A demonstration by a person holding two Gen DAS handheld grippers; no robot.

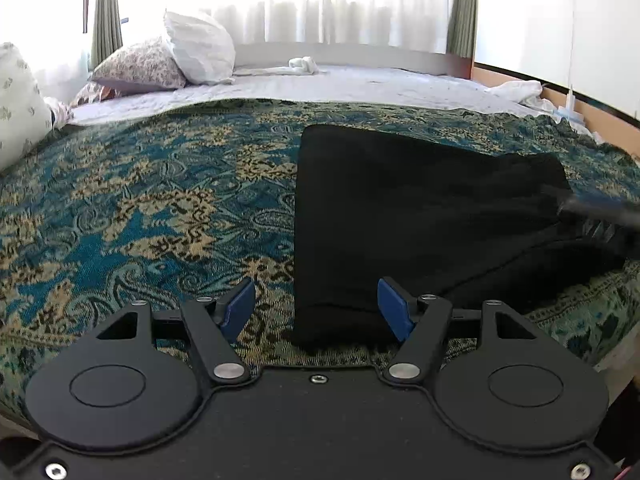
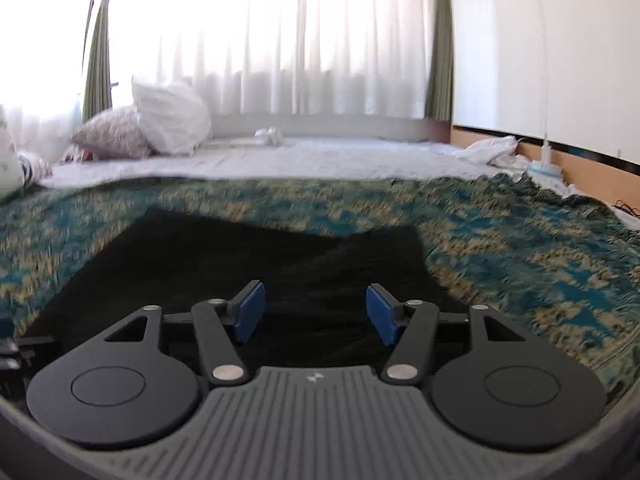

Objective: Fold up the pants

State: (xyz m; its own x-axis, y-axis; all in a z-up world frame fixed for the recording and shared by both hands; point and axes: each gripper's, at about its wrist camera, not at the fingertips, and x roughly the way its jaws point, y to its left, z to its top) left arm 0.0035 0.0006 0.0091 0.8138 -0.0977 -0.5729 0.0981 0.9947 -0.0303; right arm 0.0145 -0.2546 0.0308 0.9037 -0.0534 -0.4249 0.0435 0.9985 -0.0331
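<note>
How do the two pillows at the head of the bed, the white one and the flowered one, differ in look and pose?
The white pillow is plain and stands nearly upright, while the flowered pillow has a small dark print and lies low and slanted. The white pillow leans against the flowered pillow from the right and rises above it. The white pillow looks crumpled; the flowered pillow looks smoother. Both rest on the pale sheet, in front of the bright curtains.

Right tool [image 1: 596,210]: in the left wrist view a grey motion-blurred streak at the right edge, cut off, form unreadable. Black pants [image 2: 224,264]: near edge hidden behind the tool body in the right wrist view; bedspread [image 2: 500,248] pattern smeared by blur. Small white bundle [image 1: 304,65] by the far bed edge: too small to identify.
</note>
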